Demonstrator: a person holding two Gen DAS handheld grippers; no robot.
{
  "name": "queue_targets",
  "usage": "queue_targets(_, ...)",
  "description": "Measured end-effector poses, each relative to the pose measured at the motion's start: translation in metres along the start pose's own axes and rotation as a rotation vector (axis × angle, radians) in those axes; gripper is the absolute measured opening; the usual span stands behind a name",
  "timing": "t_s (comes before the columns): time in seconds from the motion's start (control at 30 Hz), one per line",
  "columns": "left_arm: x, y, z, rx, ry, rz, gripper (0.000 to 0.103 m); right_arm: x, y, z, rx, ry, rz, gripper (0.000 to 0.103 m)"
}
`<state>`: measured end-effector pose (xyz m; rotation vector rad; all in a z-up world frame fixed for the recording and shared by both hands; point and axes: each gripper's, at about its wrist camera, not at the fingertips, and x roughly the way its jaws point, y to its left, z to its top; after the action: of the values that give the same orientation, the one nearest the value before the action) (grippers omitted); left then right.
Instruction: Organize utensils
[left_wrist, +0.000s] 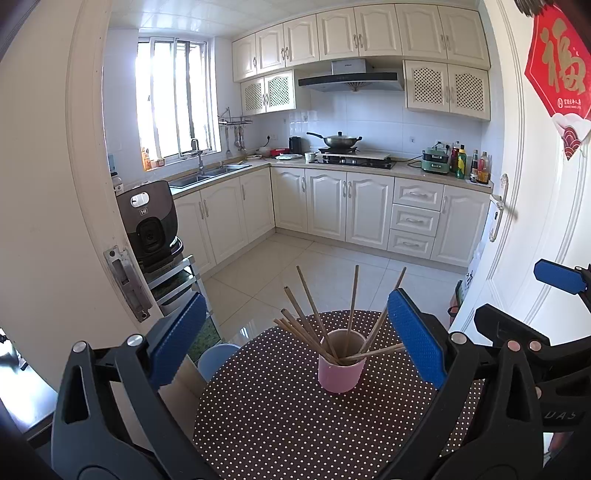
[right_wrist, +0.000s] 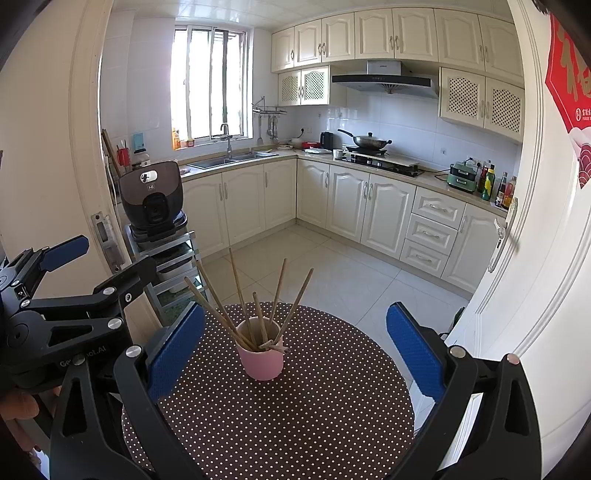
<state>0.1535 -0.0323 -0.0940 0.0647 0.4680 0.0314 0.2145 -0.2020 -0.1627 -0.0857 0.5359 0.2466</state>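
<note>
On a round table (left_wrist: 280, 424) covered with a brown, white-dotted cloth, the left wrist view shows a pink cup (left_wrist: 341, 363) standing upright near the middle, with a bundle of wooden chopsticks (left_wrist: 314, 317) fanned out of its mouth, most leaning left, some leaning right. The left gripper (left_wrist: 295, 339) hangs over the near side of the table with its blue-padded fingers (left_wrist: 177, 339) spread wide, one on each side of the cup and well apart from it, holding nothing. At the right edge, part of the right gripper (left_wrist: 561, 277) shows, a blue pad and black frame, also clear of the cup. A pale blue stool (left_wrist: 216, 358) stands just beside the table's left rim. Beyond the doorway lies a kitchen with cream cabinets, a wok (left_wrist: 338, 140) on the stove and a dark rice cooker (left_wrist: 149, 221) on a metal rack.

From the right wrist view, the same pink cup (right_wrist: 260, 356) stands on the dotted table (right_wrist: 314, 424), slightly left of centre, its chopsticks (right_wrist: 255, 306) splayed upward. The right gripper (right_wrist: 295, 350) has its blue fingers (right_wrist: 415, 350) set wide apart, empty, the cup nearer the left pad but not touching it. The left gripper (right_wrist: 66, 254) is at the left edge, its fingers apart and holding nothing. The rice cooker (right_wrist: 153, 195) and wok (right_wrist: 369, 140) appear behind.
</note>
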Motion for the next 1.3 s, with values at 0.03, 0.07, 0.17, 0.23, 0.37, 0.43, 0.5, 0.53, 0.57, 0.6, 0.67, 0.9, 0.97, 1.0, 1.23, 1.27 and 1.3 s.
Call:
queue_targets(0.03,0.0003,-0.0004,0.0000,0.001,0.001,0.000,0.097,0.0003,-0.0002,-0.0002,0.000,0.000,-0.001,0.095)
queue_targets(0.07,0.0003,-0.0005,-0.0001,0.000,0.002,0.000,0.097,0.0002,-0.0003,-0.0002,0.000,-0.001,-0.001,0.095)
queue_targets(0.17,0.0006,0.0006,0.0004,0.001,0.001,0.000,0.097,-0.0003,-0.0002,-0.0004,0.001,0.000,0.000,0.095)
queue_targets(0.23,0.0004,0.0009,0.0004,0.000,0.002,0.000,0.097,-0.0011,0.0001,-0.0003,0.001,0.000,0.000,0.095)
queue_targets(0.37,0.0005,0.0016,0.0009,0.000,0.003,0.000,0.096,-0.0007,-0.0004,-0.0002,0.001,-0.001,0.000,0.095)
queue_targets(0.43,0.0010,0.0014,0.0011,0.001,0.003,-0.001,0.096,-0.0004,-0.0005,-0.0002,0.001,0.000,0.000,0.095)
queue_targets(0.5,0.0007,0.0018,0.0011,0.001,0.004,-0.001,0.097,-0.0012,-0.0002,-0.0002,0.000,0.000,-0.001,0.095)
queue_targets(0.53,0.0007,0.0015,0.0010,0.001,0.003,-0.001,0.097,-0.0006,-0.0006,-0.0001,0.001,0.000,0.001,0.095)
queue_targets(0.57,0.0009,0.0014,0.0011,0.001,0.002,-0.001,0.097,-0.0011,-0.0005,0.0000,0.001,0.000,0.001,0.095)
queue_targets(0.6,0.0007,0.0019,0.0012,0.000,0.003,0.000,0.097,-0.0005,-0.0006,-0.0001,0.001,0.000,0.000,0.095)
queue_targets(0.67,0.0010,0.0019,0.0010,0.000,0.003,0.000,0.097,-0.0011,-0.0004,-0.0001,0.002,0.001,0.001,0.095)
queue_targets(0.9,0.0010,0.0017,-0.0001,-0.003,0.005,0.003,0.097,0.0002,-0.0002,-0.0007,0.001,0.001,0.002,0.095)
queue_targets(0.97,0.0007,0.0008,-0.0003,-0.002,0.004,0.005,0.097,0.0003,-0.0004,-0.0007,0.002,0.002,0.002,0.095)
queue_targets(1.0,0.0006,0.0010,-0.0003,-0.003,0.004,0.004,0.097,0.0000,-0.0002,-0.0006,0.002,0.001,0.002,0.095)
queue_targets(1.23,-0.0009,0.0008,-0.0008,-0.005,0.003,0.007,0.096,0.0014,-0.0001,-0.0003,0.003,0.002,0.004,0.095)
queue_targets(1.27,-0.0010,0.0006,-0.0007,-0.005,0.003,0.007,0.097,0.0015,0.0000,-0.0002,0.002,0.002,0.004,0.095)
queue_targets(1.3,-0.0011,0.0005,-0.0007,-0.006,0.003,0.007,0.097,0.0017,0.0001,-0.0001,0.002,0.002,0.004,0.095)
